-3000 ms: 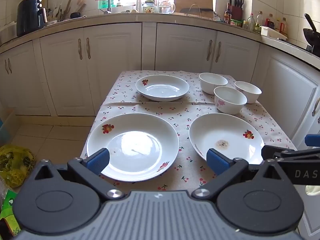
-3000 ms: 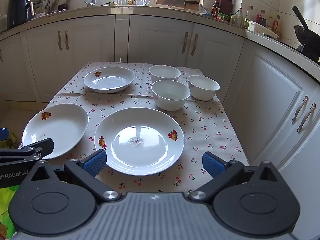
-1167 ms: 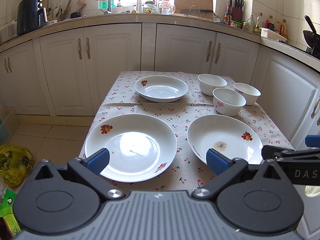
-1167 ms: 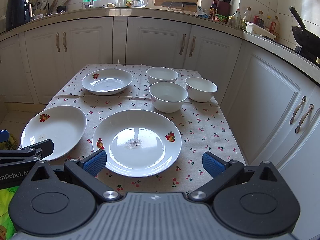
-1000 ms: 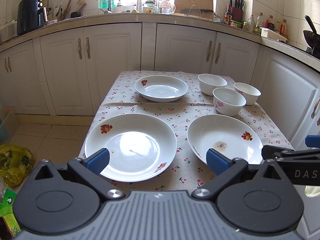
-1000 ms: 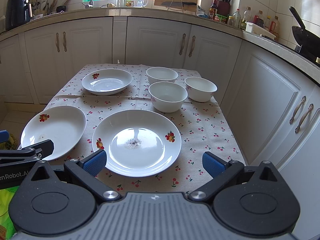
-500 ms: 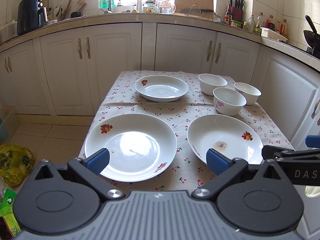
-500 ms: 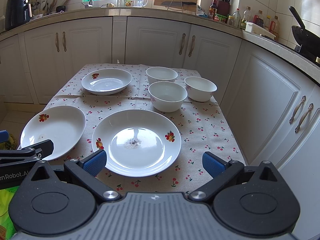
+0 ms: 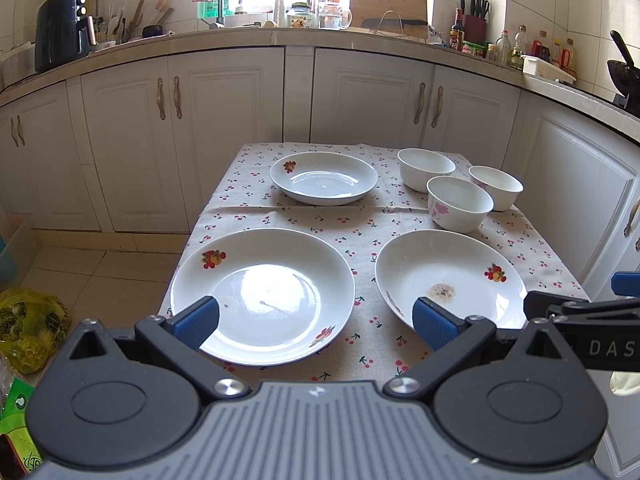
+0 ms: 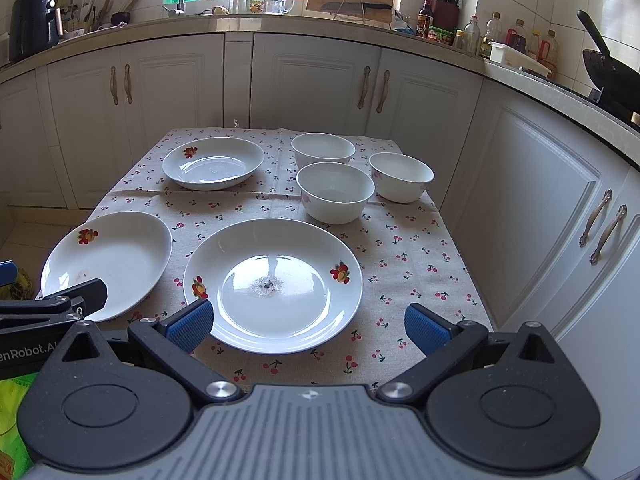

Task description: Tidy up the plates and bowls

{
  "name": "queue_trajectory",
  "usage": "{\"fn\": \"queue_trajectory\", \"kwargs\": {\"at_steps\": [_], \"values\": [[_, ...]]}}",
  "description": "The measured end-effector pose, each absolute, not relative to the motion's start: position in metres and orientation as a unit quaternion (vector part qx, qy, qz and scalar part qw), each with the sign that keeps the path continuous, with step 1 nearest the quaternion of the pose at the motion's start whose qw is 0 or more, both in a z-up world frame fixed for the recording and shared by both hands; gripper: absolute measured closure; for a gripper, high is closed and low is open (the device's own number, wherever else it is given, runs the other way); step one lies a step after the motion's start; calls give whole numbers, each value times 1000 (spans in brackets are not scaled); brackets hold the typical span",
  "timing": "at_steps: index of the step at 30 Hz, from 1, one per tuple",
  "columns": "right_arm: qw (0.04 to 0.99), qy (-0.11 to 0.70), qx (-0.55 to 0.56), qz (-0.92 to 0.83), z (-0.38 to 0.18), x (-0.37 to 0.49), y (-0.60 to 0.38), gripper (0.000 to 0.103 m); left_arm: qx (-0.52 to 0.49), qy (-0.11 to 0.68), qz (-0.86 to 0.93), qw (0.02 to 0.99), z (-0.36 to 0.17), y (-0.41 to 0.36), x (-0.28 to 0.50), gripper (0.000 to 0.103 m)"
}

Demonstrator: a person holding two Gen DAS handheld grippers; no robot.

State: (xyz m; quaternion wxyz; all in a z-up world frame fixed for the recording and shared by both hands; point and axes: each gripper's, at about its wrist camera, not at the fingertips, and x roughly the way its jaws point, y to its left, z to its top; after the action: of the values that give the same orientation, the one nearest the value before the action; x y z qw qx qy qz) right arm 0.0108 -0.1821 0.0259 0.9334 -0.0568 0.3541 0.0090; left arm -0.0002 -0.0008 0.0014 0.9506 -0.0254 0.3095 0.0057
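Three white plates with fruit prints lie on a cherry-print tablecloth [image 9: 360,236]: a near-left plate [image 9: 262,294] [image 10: 106,264], a near-right plate [image 9: 450,278] [image 10: 274,284] with crumbs at its centre, and a smaller far plate [image 9: 324,178] [image 10: 213,168]. Three white bowls [image 9: 460,203] [image 10: 335,192] cluster at the far right. My left gripper [image 9: 316,320] hovers open before the near-left plate. In front of the near-right plate, my right gripper [image 10: 308,326] is open too. Neither holds anything.
White kitchen cabinets [image 9: 224,136] and a cluttered counter [image 9: 320,32] wrap around the small table, close on the right side [image 10: 540,208]. A yellow bag [image 9: 28,328] lies on the tiled floor at the left. A dark pan [image 10: 604,68] sits on the right counter.
Both views have shifted only slightly over the last three seconds; the plates and bowls have not moved and both grippers have stayed open.
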Motion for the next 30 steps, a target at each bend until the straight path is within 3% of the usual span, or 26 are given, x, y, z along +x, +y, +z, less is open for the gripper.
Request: {"fn": "queue_trajectory", "kwargs": {"at_steps": [30], "values": [[943, 321, -47, 75, 36, 67, -186, 0, -11, 293, -63, 954, -2, 31, 31, 1]]}}
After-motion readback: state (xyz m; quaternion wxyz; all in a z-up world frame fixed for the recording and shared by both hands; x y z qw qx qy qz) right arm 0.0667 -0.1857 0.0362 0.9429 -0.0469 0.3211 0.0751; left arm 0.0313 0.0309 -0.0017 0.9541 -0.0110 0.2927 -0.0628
